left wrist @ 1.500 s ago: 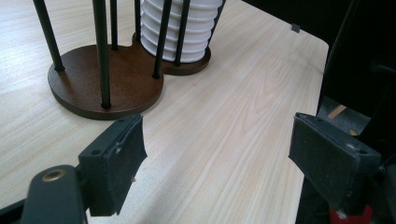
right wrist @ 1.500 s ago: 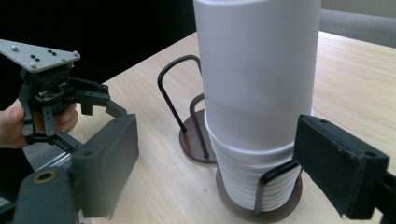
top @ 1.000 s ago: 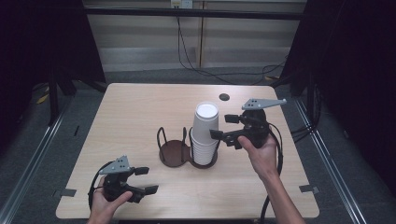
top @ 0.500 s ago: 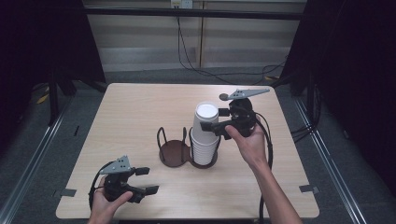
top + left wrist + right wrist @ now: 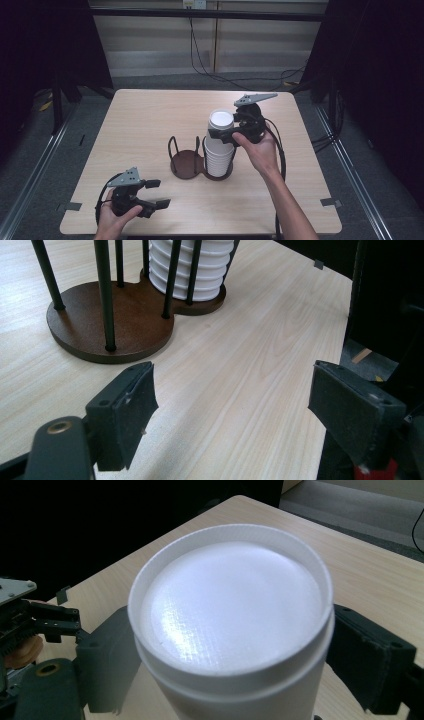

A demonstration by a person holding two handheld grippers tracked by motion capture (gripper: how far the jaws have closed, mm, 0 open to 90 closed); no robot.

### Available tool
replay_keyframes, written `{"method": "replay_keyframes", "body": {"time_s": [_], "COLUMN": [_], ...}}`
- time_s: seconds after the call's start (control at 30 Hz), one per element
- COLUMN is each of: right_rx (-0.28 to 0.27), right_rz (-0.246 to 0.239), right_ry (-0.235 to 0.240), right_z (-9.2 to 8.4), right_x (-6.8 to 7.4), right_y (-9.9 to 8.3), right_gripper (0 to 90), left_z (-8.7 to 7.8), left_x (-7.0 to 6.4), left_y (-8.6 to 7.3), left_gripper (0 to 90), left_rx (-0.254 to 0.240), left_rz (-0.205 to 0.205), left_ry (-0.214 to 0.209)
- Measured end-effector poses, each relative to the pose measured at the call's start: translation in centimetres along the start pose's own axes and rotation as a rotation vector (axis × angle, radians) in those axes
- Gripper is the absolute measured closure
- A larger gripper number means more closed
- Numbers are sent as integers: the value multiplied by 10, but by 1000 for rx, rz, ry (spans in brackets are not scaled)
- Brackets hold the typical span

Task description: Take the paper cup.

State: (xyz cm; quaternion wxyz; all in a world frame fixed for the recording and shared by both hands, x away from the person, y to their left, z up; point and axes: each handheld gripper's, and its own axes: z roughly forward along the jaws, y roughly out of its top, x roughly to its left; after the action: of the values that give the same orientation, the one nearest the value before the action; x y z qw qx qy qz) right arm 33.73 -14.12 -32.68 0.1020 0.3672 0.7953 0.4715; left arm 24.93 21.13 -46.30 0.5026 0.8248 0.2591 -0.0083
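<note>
Since a moment ago the right gripper (image 5: 220, 135) has slid left so its open jaws bracket the top of the upright cup stack (image 5: 220, 145) in the wooden holder (image 5: 182, 166), not visibly squeezing, while the far-off left gripper (image 5: 159, 194) gapes empty.

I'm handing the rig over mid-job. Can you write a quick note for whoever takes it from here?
Right tongs: jaws astride the top of the stack of white cups; a pad on either side, contact not clear.
Left tongs: open, holding nothing, low over the table near its front left edge.
Cup holder: mid-table; the stack stands upside down in its right ring, the left ring is vacant.
Done: right tongs lined up on the top cup.
Left: close, probably lift a cup off.
</note>
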Motion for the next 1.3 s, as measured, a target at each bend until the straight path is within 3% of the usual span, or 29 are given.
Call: {"method": "replay_keyframes", "body": {"time_s": [0.23,0.53,0.83,1.3], "right_rx": [4,3,10,-14], "right_rz": [6,-54,-73,-66], "right_ry": [-7,-30,-47,-36], "right_z": [4,2,1,-6], "right_x": [-1,4,6,7], "right_y": [-1,0,2,7], "right_gripper": [175,206,217,218], "left_z": [1,2,2,3], "left_x": [0,-1,-1,0], "left_y": [-1,0,0,0], "left_gripper": [187,187,187,187], "left_rx": [9,5,6,15], "left_rz": [-4,1,0,-4], "left_ry": [0,-12,-13,-17]}}
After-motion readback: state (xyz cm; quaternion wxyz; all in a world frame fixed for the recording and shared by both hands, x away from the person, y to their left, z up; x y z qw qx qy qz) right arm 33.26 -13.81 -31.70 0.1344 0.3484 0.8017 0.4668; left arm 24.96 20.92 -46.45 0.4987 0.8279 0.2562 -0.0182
